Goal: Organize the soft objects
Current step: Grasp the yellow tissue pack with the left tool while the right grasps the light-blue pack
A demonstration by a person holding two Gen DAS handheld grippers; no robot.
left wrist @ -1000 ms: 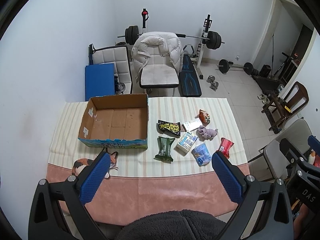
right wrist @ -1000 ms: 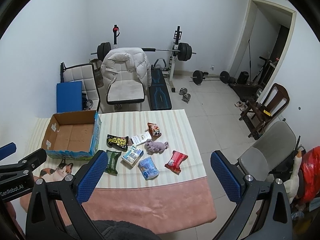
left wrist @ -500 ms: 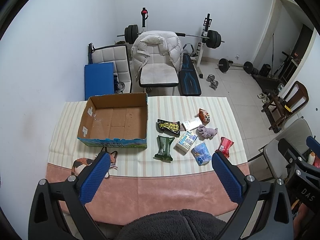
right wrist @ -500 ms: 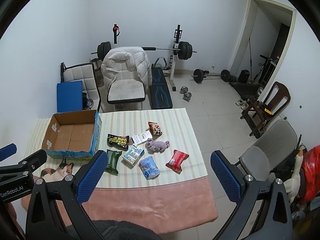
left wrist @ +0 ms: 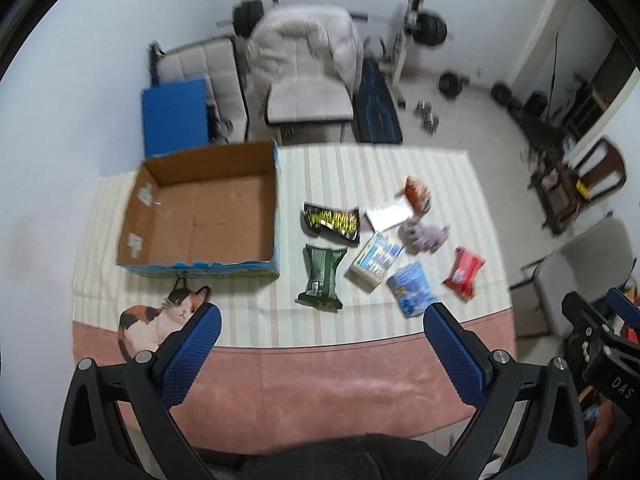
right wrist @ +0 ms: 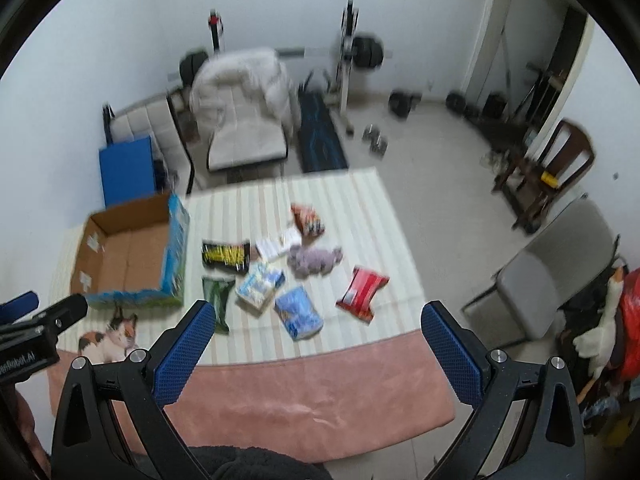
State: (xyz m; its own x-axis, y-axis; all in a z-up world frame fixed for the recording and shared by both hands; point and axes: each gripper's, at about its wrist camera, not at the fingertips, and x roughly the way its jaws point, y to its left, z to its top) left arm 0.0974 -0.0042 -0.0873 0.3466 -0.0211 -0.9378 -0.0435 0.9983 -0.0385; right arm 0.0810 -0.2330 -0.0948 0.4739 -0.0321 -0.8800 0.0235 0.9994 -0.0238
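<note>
An empty cardboard box (left wrist: 200, 216) (right wrist: 128, 252) sits on the left of the striped tablecloth. To its right lie several soft items: a grey plush toy (left wrist: 424, 236) (right wrist: 316, 260), a black-yellow packet (left wrist: 332, 220), a green packet (left wrist: 322, 276), a white-blue pack (left wrist: 376, 260), a blue pouch (left wrist: 412, 288) (right wrist: 298, 312), a red packet (left wrist: 464, 274) (right wrist: 362, 292) and an orange packet (left wrist: 416, 192). My left gripper (left wrist: 320, 356) is open and empty, high above the table's near edge. My right gripper (right wrist: 316, 352) is open and empty too.
A cat picture (left wrist: 156, 320) is printed on the cloth by the near left. Behind the table stand a chair with a white jacket (left wrist: 308, 68), a blue pad (left wrist: 176, 116) and weight equipment. A grey chair (right wrist: 556, 276) stands to the right.
Both grippers have moved down and forward toward the table; the objects look larger and the views are blurred by motion. Nothing on the table has moved.
</note>
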